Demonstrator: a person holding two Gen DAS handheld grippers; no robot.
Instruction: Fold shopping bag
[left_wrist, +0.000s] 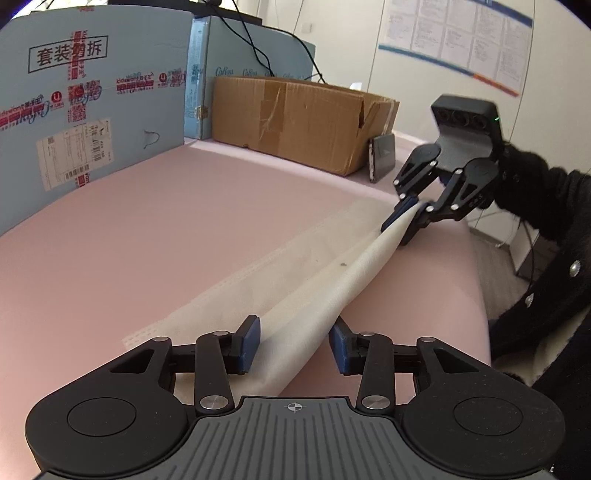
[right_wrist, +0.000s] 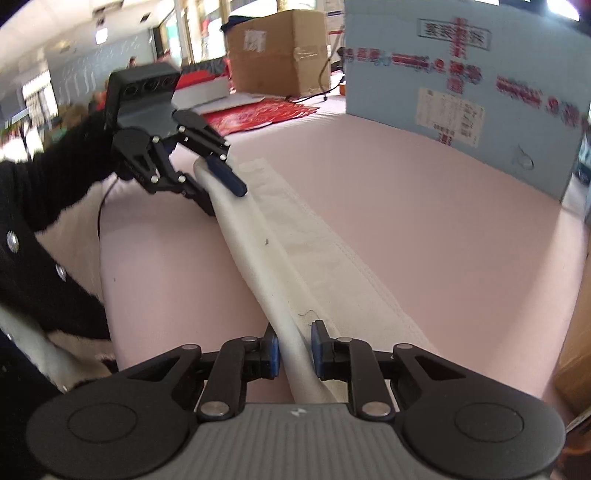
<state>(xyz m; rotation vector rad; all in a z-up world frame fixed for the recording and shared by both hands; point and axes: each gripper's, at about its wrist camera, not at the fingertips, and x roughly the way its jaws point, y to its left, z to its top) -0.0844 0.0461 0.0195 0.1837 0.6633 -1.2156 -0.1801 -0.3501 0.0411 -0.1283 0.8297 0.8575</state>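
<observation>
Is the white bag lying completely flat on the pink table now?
No: the near edge of the shopping bag is lifted off the table, stretched between the left gripper and the right gripper.

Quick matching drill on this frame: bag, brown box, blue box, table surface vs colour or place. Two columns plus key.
Things:
1. shopping bag
2. brown cardboard box
3. blue printed box
4. table surface

Descriptions:
A. pink
B. white, stretched between the left gripper and the right gripper
C. open top flap, taped side
D. red print and a shipping label

Pairs: 1-B, 2-C, 3-D, 4-A
</observation>
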